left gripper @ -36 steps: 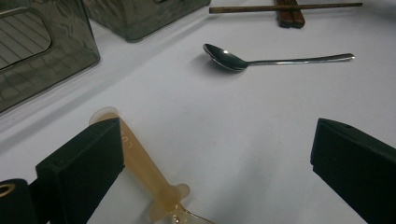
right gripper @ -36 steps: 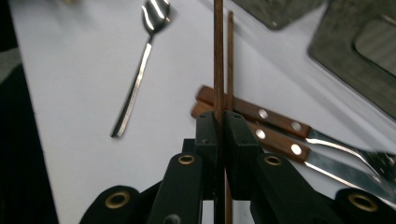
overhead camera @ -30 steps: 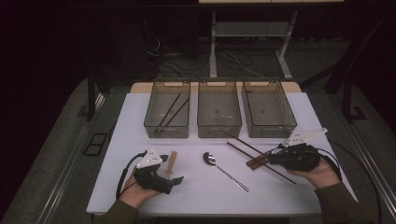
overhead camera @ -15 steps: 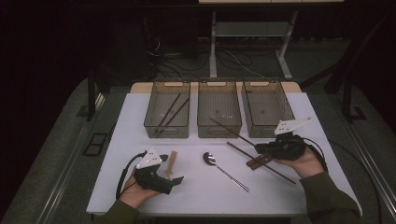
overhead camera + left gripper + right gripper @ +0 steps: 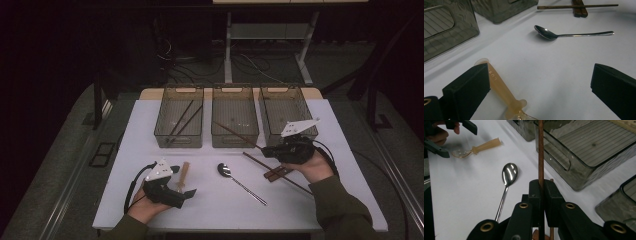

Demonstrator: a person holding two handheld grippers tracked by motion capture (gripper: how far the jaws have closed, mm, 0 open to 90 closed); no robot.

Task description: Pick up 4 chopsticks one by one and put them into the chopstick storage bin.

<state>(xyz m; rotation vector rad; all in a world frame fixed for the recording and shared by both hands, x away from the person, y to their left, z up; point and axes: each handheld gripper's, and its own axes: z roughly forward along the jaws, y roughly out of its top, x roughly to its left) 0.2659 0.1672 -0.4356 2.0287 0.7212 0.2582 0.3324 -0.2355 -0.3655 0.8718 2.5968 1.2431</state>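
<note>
The right gripper (image 5: 267, 150) is clamping a brown chopstick (image 5: 235, 134) between its tightly closed jaws, the stick reaching out over the middle bin (image 5: 235, 137). The left gripper (image 5: 187, 194) is resting near the front left, jaws standing wide, beside an amber plastic spoon (image 5: 501, 90). A metal spoon (image 5: 240, 182) is lying between them.

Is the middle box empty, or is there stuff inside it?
Looks empty: the middle box shows just its bare ribbed floor. The chopstick clamped in the right gripper slants over its front rim, not inside it.
</note>
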